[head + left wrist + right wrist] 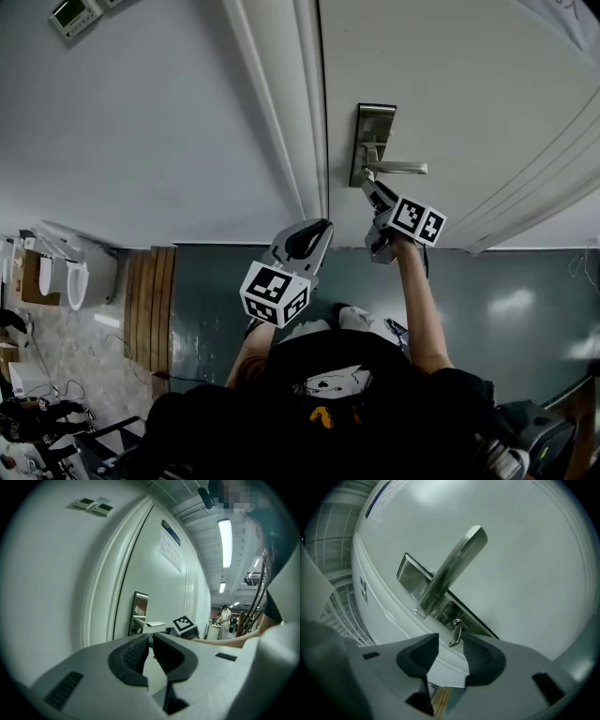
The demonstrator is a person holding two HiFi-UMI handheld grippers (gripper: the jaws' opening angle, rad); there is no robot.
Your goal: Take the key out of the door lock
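A small metal key [455, 632] sticks out of the lock in the steel plate [410, 574], just below the lever handle [454, 566] of the white door [469, 84]. My right gripper [452, 641] is open, and the key stands between its jaws, close to the right pad [483, 654]. In the head view the right gripper [373, 194] reaches up under the handle [401, 169] and hides the key. My left gripper [314, 236] hangs back by the door frame, left of the lock. In its own view the left gripper [150, 641] is shut with nothing in it.
The white door frame [281, 103] runs between the door and a grey wall with control panels [75, 14]. Wooden slats [150, 300] and clutter lie on the floor at the left. A person [226, 616] stands far off down the corridor.
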